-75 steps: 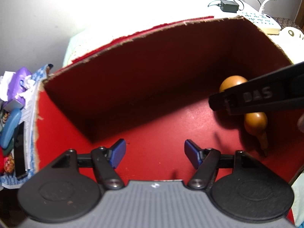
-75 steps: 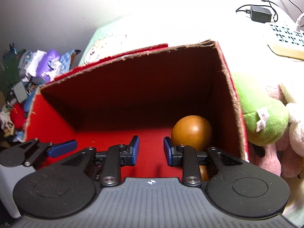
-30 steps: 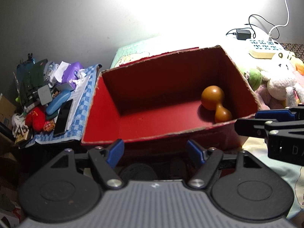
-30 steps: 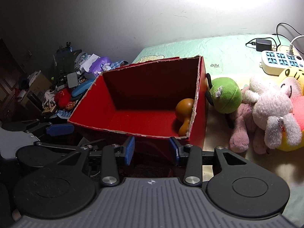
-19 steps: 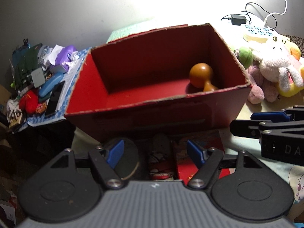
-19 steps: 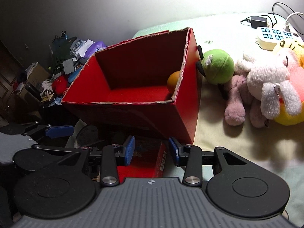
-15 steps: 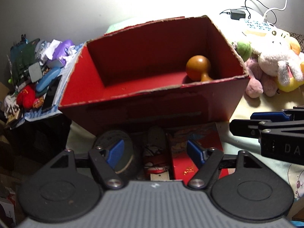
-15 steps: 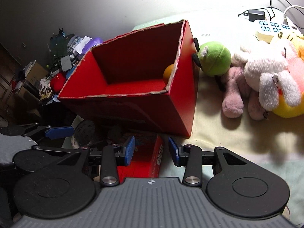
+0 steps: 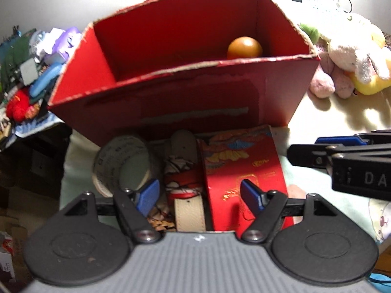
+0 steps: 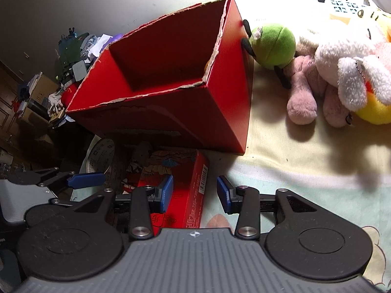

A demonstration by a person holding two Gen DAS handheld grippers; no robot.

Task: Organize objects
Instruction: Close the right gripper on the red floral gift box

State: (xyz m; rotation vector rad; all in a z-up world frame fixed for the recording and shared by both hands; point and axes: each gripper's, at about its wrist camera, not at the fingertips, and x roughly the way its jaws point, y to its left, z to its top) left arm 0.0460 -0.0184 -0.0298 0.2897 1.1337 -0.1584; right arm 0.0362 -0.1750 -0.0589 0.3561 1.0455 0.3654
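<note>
Hovering between picks: both grippers empty, jaws spread. Left gripper [image 9: 199, 196] over the belt [image 9: 187, 188] and tape roll [image 9: 119, 163]; right gripper [image 10: 195, 194] over the red packet [image 10: 188, 195] edge. All three lie just in front of the red box [image 9: 195, 102], which holds a gourd [image 9: 244, 47]. Next move likely: lower, straddle the packet, close, lift over the rim.

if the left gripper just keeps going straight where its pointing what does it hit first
Probably the rolled belt, lying between the open left gripper fingers' line, with the tape roll and the flat red packet either side. Past them stands the red box. Depth is hard to judge.
</note>
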